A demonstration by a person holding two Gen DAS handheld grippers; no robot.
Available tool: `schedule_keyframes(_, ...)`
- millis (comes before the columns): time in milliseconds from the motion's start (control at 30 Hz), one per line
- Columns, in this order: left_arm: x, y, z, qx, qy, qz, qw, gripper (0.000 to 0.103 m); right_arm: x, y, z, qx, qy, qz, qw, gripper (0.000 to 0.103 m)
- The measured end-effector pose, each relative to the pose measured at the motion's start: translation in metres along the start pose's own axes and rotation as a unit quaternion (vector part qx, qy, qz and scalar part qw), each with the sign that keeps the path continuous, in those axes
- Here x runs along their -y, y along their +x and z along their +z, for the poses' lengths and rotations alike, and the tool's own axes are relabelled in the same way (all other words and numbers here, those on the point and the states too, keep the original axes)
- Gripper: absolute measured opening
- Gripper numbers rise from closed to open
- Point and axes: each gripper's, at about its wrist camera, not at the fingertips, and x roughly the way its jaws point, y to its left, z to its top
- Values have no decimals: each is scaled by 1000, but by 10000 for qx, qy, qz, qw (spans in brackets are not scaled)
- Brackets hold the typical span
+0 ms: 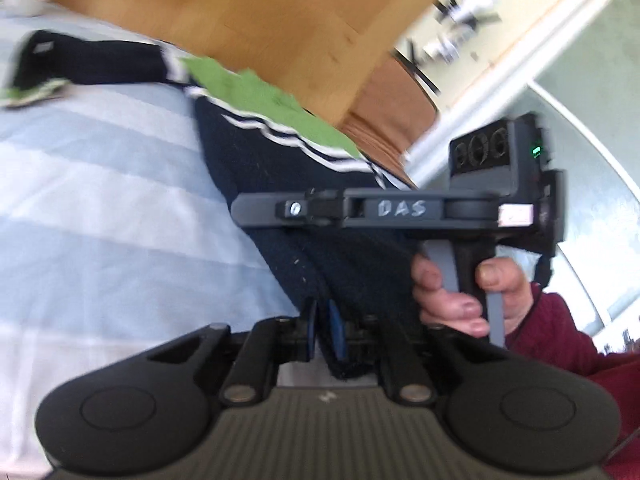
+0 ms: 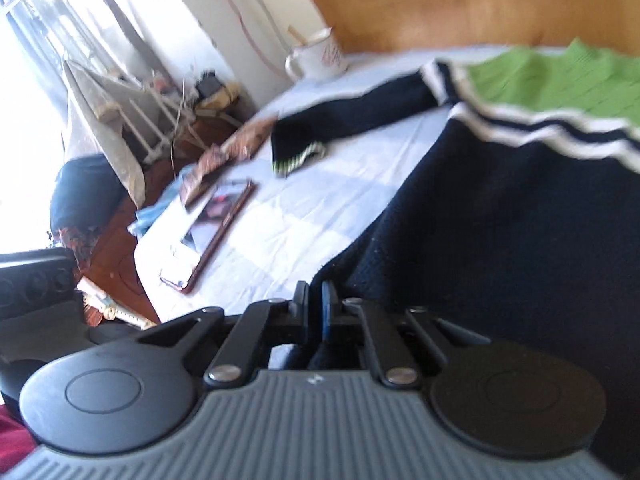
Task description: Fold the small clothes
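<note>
So the left gripper and right gripper are both clamped on the blue sweater, its sleeve at eleven o'clock not yet folded.

A bed covered with a pale blue and white checked sheet stands against a wooden headboard and a white wall, with a bright window and a cluttered wooden side table to one side.

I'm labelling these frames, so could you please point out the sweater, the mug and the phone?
sweater (image 2: 500, 208): right wrist view, navy body.
mug (image 2: 320, 58): right wrist view, white side.
phone (image 2: 216, 216): right wrist view, screen.
</note>
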Motion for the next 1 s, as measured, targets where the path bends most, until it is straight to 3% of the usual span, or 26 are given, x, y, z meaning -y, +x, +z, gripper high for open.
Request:
schedule_keyframes(67, -15, -12, -6, 68, -278, 244, 9993, 10, -1, 21, -4, -201, -11, -176, 9996, 12)
schedule_keyframes(133, -29, -19, -12, 92, -570, 445, 9973, 8, 3, 25, -3, -208, 151, 81, 9996, 26)
schedule_keyframes(167, -33, -23, -14, 137, -642, 492, 9966, 11, 3, 21, -1, -246, 219, 223, 9992, 28)
schedule_keyframes(200, -34, -26, -14, 185, -678, 510, 9962, 15, 5, 14, 2, -204, 275, 443, 9984, 28)
schedule_keyframes(267, -36, -30, -12, 307, -704, 455, 9960, 39, 1, -10, 4, 74, 270, 499, 9984, 29)
schedule_keyframes(367, -31, -27, -3, 391, -519, 276, 9975, 49, 9, -39, 4, 438, 278, 195, 9985, 29)
schedule_keyframes(500, -20, -2, 2, 116, -333, 162, 9992, 58, 25, -57, -10, 529, 528, 7, 9972, 29)
schedule_keyframes(533, -18, 6, 0, 21, -327, 166, 9993, 57, 28, -57, -15, 494, 583, -18, 9971, 29)
schedule_keyframes(600, -18, 17, -2, -107, -344, 191, 9992, 43, 31, -54, -25, 396, 658, -71, 9970, 28)
schedule_keyframes(633, -18, 20, -3, -153, -340, 236, 9990, 17, 32, -52, -29, 342, 677, -78, 9971, 27)
schedule_keyframes(667, -20, 22, -3, -239, -380, 239, 9987, 7, 33, -49, -33, 283, 702, -55, 9971, 26)
schedule_keyframes(767, -23, 10, -8, -185, -421, 260, 9986, 6, 32, -34, -41, 6, 805, 206, 9965, 25)
schedule_keyframes(867, -23, -9, -12, -58, -383, 378, 9985, 6, 15, -12, -51, -247, 755, 756, 9940, 25)
schedule_keyframes(1000, -27, -20, -16, -22, -519, 535, 9972, 7, 5, -2, -46, -279, 718, 914, 9928, 26)
